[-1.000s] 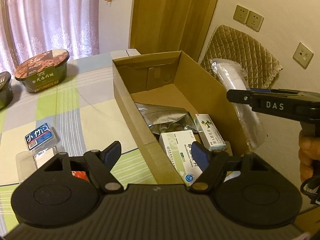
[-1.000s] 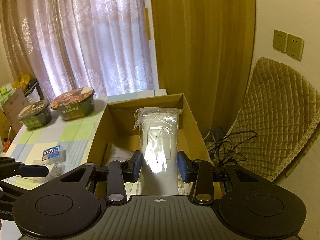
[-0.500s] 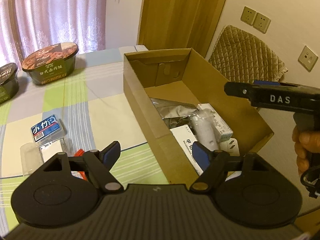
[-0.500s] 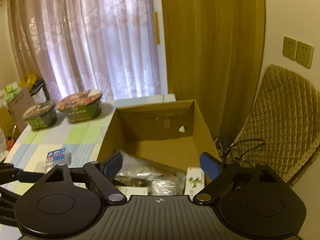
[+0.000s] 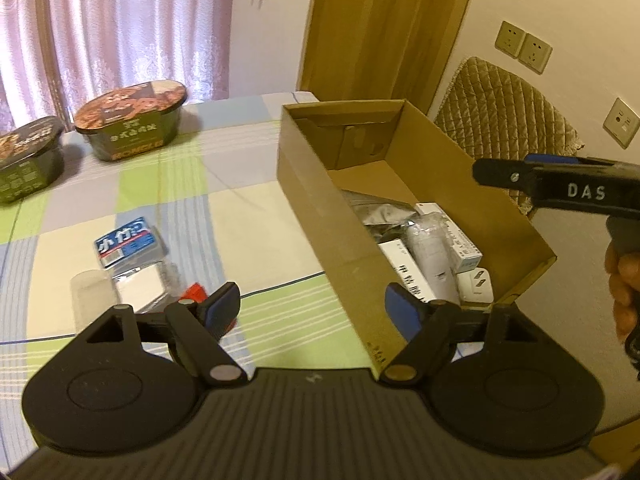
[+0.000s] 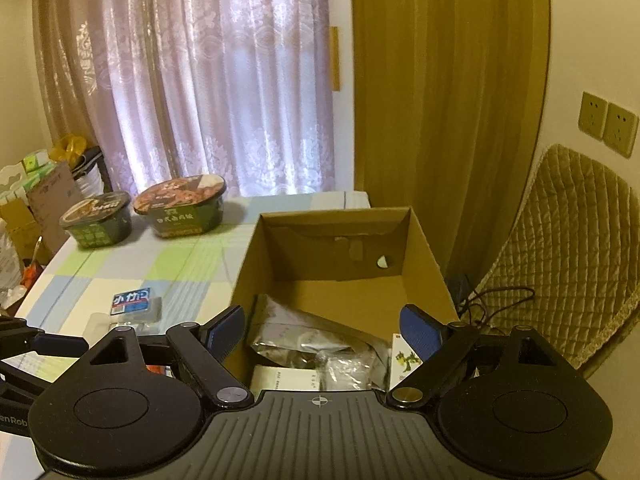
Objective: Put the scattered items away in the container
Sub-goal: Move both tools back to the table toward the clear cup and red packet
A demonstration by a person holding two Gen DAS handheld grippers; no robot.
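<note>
An open cardboard box (image 5: 316, 184) (image 6: 424, 256) stands on the checked tablecloth. Inside lie a silver foil pouch (image 6: 296, 336), white medicine cartons (image 5: 408, 268) and a plastic-wrapped white roll (image 5: 430, 250). On the cloth left of the box lie a blue packet (image 5: 126, 242) (image 6: 132, 302), a clear wrapped white item (image 5: 132, 288) and a small red thing (image 5: 194, 292). My left gripper (image 5: 314, 308) is open above the box's near left wall, holding nothing. My right gripper (image 6: 322, 328) hangs open over the box's near end, empty; in the left wrist view it shows from the side (image 5: 560, 188).
Two instant-noodle bowls (image 5: 132, 120) (image 5: 24, 168) stand at the table's far left. A quilted chair back (image 5: 504, 120) (image 6: 568, 288) sits right of the box, with cables on the floor (image 6: 492, 300). A curtain and wooden door panel are behind. A person's hand (image 5: 624, 288) holds the right gripper.
The right gripper opened and let go of the plastic-wrapped white roll, which now lies in the box. Both views have drawn back slightly; the left gripper stayed open.
</note>
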